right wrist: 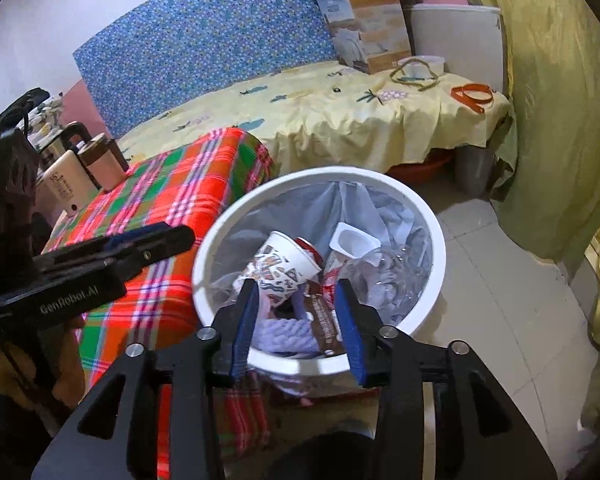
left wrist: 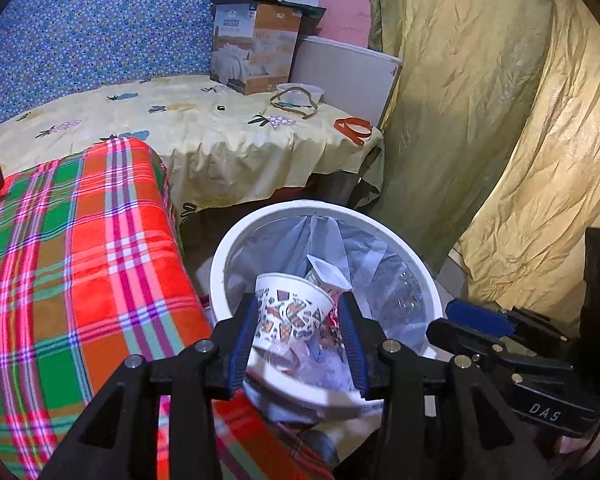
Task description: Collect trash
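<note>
A white round trash bin (left wrist: 220, 264) (right wrist: 436, 248) lined with a clear bag stands on the floor beside a low table. Inside lie a patterned paper cup (left wrist: 288, 308) (right wrist: 284, 264), a white plastic yogurt cup (left wrist: 328, 276) (right wrist: 354, 242), a brown wrapper (right wrist: 324, 320) and crumpled plastic. My left gripper (left wrist: 298, 332) is open and empty above the bin's near rim. My right gripper (right wrist: 298, 320) is open and empty above the near rim too. Each gripper shows in the other's view, the right gripper (left wrist: 460, 326) at the right and the left gripper (right wrist: 156, 240) at the left.
The low table has a red and green plaid cloth (left wrist: 80, 248) (right wrist: 172, 192). A bed with a yellow sheet (left wrist: 204, 128) (right wrist: 340, 116) holds a cardboard box (left wrist: 256, 44), an orange band (left wrist: 354, 128) and a plastic container (left wrist: 300, 92). Yellow curtains (left wrist: 480, 120) hang at right. Flasks (right wrist: 100, 160) stand at left.
</note>
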The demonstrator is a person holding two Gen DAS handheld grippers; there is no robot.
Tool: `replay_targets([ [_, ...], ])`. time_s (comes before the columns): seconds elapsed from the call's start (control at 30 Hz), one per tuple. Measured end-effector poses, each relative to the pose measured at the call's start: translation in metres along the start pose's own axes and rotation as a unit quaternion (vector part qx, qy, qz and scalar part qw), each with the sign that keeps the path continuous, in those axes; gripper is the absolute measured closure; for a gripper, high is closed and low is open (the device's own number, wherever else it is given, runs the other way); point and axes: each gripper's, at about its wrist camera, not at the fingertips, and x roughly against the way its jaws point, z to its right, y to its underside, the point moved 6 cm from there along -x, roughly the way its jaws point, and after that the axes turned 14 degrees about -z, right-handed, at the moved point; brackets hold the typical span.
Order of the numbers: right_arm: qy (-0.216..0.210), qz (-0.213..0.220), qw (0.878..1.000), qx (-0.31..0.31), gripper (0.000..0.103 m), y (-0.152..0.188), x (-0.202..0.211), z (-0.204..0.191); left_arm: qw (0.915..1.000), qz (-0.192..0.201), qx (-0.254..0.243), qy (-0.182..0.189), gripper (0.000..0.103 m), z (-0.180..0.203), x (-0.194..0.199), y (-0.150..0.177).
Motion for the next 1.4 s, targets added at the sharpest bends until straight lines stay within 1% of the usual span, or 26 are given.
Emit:
replay_targets([
  [0.1,-0.008,0.010,1.000,0.006,0.053,0.004,0.005,-0.010,1.0000,0.003,0.004,-0.004,0.060,0.000,0.010,0.011],
  [0.23,-0.008,0.018,1.000,0.017,0.052,0.012,0.010,-0.021,0.9998,0.013,0.003,-0.016,0.060,-0.001,0.025,0.025],
  [0.4,-0.003,0.029,0.999,0.018,0.052,0.019,0.019,-0.024,0.9992,0.029,0.006,-0.029,0.060,-0.001,0.045,0.041],
  [0.63,0.001,0.040,0.999,0.024,0.052,0.034,0.033,-0.034,0.9979,0.045,0.005,-0.046,0.057,0.002,0.066,0.066],
  [0.97,0.001,0.045,0.998,0.032,0.052,0.054,0.043,-0.046,0.9963,0.057,0.008,-0.064,0.057,0.005,0.082,0.095],
  [1.4,-0.006,0.051,0.998,0.036,0.052,0.066,0.050,-0.056,0.9941,0.069,0.015,-0.083,0.057,0.005,0.097,0.116],
])
